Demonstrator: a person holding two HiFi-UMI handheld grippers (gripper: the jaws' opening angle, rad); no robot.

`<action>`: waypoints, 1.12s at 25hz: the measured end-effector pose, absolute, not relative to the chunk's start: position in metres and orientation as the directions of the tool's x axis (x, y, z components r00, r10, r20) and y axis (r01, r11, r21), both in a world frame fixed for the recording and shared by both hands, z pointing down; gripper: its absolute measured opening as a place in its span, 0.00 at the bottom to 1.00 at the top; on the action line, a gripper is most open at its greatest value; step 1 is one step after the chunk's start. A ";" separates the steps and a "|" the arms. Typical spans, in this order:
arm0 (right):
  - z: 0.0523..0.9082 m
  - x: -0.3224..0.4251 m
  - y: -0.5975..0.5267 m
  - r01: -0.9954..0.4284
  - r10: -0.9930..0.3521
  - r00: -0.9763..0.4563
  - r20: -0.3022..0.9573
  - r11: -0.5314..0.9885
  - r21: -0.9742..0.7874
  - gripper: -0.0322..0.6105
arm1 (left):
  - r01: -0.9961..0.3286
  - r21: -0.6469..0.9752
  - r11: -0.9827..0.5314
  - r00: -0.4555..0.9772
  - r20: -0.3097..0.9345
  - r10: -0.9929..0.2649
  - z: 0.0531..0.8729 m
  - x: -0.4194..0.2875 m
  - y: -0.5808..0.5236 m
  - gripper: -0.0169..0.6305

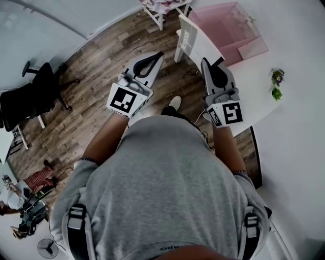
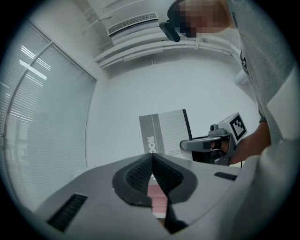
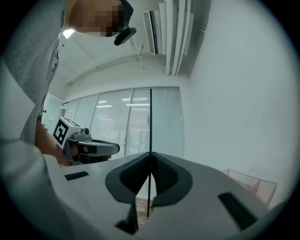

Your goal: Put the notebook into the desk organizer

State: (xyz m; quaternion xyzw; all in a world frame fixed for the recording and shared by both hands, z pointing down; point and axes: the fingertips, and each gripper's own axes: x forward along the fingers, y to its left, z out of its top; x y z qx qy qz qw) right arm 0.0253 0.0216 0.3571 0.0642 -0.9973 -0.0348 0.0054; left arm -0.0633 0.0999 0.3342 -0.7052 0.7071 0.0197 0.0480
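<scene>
The notebook [image 1: 192, 41], white with a grey spine strip, stands on edge in the air, and my right gripper [image 1: 206, 62] is shut on its near edge. In the right gripper view the notebook [image 3: 150, 136] is only a thin dark line between the closed pads. The left gripper view shows its cover [image 2: 164, 133] with my right gripper [image 2: 183, 145] beside it. My left gripper [image 1: 159, 55] hangs to the left of the notebook, shut and holding nothing. The pink desk organizer [image 1: 238, 35] sits on the white table [image 1: 299, 66] ahead and to the right, apart from the notebook.
A small potted plant [image 1: 277, 84] stands on the table right of my right gripper. Below lies a wooden floor [image 1: 96, 86], with a black office chair [image 1: 35, 94] at left and a white stool [image 1: 162, 12] at the far side.
</scene>
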 end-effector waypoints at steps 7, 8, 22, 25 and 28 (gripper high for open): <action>0.350 0.027 -0.034 -0.162 -0.162 -0.987 -0.014 0.984 0.069 0.08 | -0.997 -0.063 -0.036 0.043 -0.117 -0.992 0.323 -0.061 0.039 0.05; 0.350 0.028 -0.044 -0.169 -0.169 -0.986 -0.017 0.983 0.068 0.08 | -0.997 -0.067 -0.042 0.050 -0.116 -0.992 0.323 -0.060 0.029 0.05; 0.349 0.040 -0.126 -0.319 -0.319 -0.948 -0.017 0.946 0.052 0.08 | -0.975 -0.067 -0.210 0.217 -0.117 -0.969 0.325 -0.054 -0.071 0.05; 0.350 0.038 -0.142 -0.376 -0.375 -0.927 -0.016 0.926 0.045 0.08 | -0.962 -0.071 -0.265 0.272 -0.126 -0.954 0.324 -0.060 -0.093 0.05; 0.353 0.033 -0.155 -0.436 -0.437 -0.900 -0.007 0.898 0.058 0.08 | -0.940 -0.067 -0.334 0.340 -0.131 -0.931 0.326 -0.069 -0.113 0.05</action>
